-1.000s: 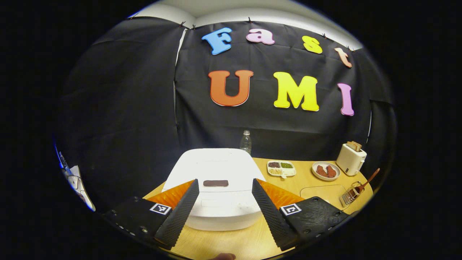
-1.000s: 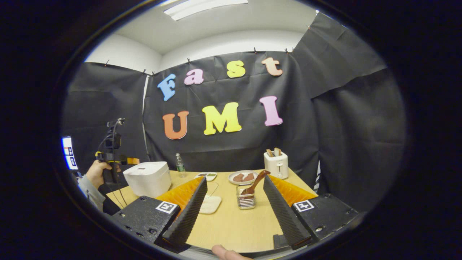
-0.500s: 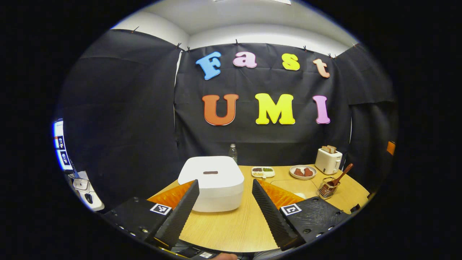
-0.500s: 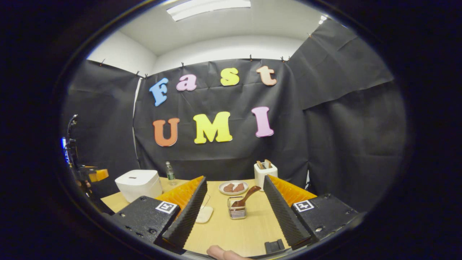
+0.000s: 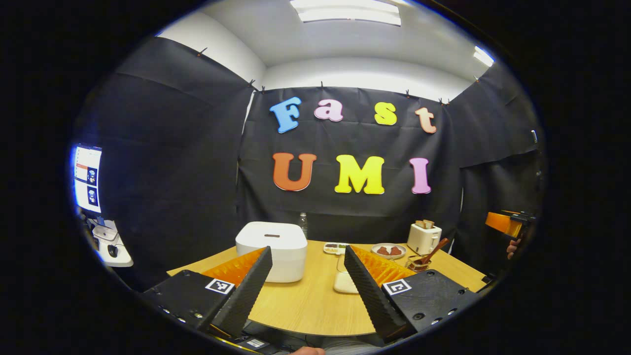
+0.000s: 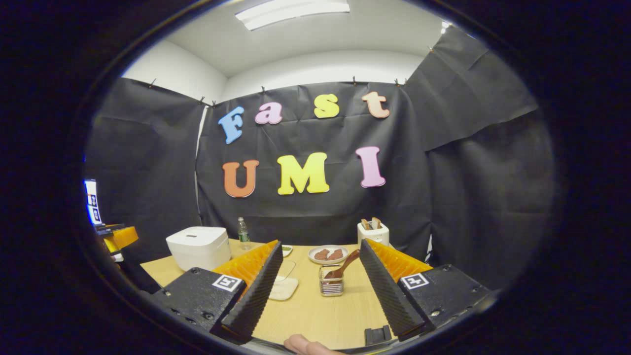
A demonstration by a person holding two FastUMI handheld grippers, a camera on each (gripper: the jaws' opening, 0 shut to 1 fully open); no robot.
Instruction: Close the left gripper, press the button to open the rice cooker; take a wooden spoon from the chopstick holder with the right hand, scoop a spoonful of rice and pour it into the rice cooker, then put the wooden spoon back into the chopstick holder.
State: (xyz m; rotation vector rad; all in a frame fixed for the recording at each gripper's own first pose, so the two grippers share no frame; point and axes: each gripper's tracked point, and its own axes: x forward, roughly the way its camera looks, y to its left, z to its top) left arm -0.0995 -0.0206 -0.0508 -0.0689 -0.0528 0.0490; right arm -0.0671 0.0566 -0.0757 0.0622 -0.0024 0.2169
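A white rice cooker (image 5: 271, 249) (image 6: 198, 246) stands lid-down on the left half of the wooden table (image 5: 305, 305). My left gripper (image 5: 305, 288) is open, held back off the table's near edge, well short of the cooker. A wooden spoon (image 6: 343, 263) (image 5: 435, 248) leans in a wire chopstick holder (image 6: 331, 285) (image 5: 419, 265) right of centre. Straight ahead of the holder, and some way back from it, my right gripper (image 6: 320, 291) is open with nothing between its fingers. A shallow white container (image 6: 284, 287) (image 5: 342, 281) lies on the table between cooker and holder.
At the table's far side stand a plastic bottle (image 6: 242, 230), a divided dish of grains (image 5: 335, 248), a plate with brown pieces (image 6: 328, 254) and a white toaster (image 6: 373, 231). A monitor (image 5: 87, 177) glows at far left. A small black object (image 6: 377, 335) lies at the near edge.
My left gripper has pulled far back and up from just over the cooker's lid to beyond the table's near edge. The right gripper backed off a little from the holder.
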